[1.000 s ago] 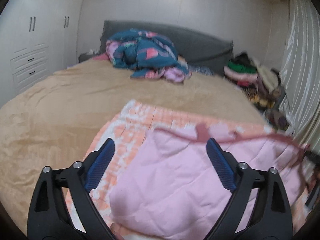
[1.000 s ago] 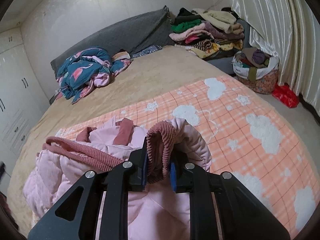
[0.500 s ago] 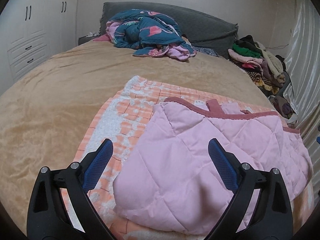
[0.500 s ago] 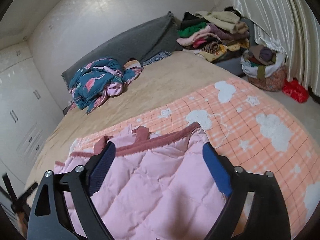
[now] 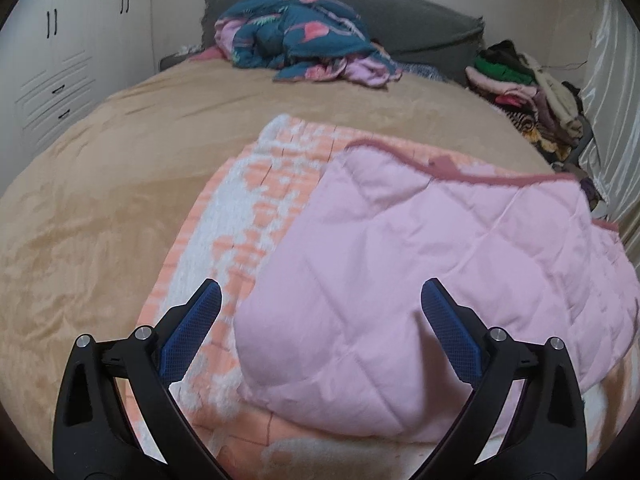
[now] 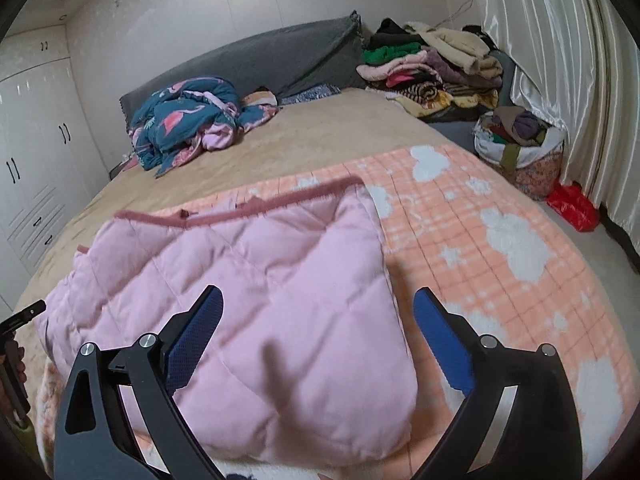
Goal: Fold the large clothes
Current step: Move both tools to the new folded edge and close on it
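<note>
Released a second ago by the right gripper (image 6: 316, 306), the pink quilted jacket (image 6: 256, 300) now lies folded flat on the orange blanket (image 6: 500, 240), filling the lower centre of both views. Both grippers hover over it with fingers spread wide, holding nothing; the left gripper (image 5: 320, 300) sits at its lower edge. Heaped clothes (image 6: 432, 68) fill the upper right.

A teal quilt (image 6: 188, 120) lies bunched by my headboard (image 6: 256, 60). Clothes (image 6: 432, 68) pile near the curtain (image 6: 560, 60).
</note>
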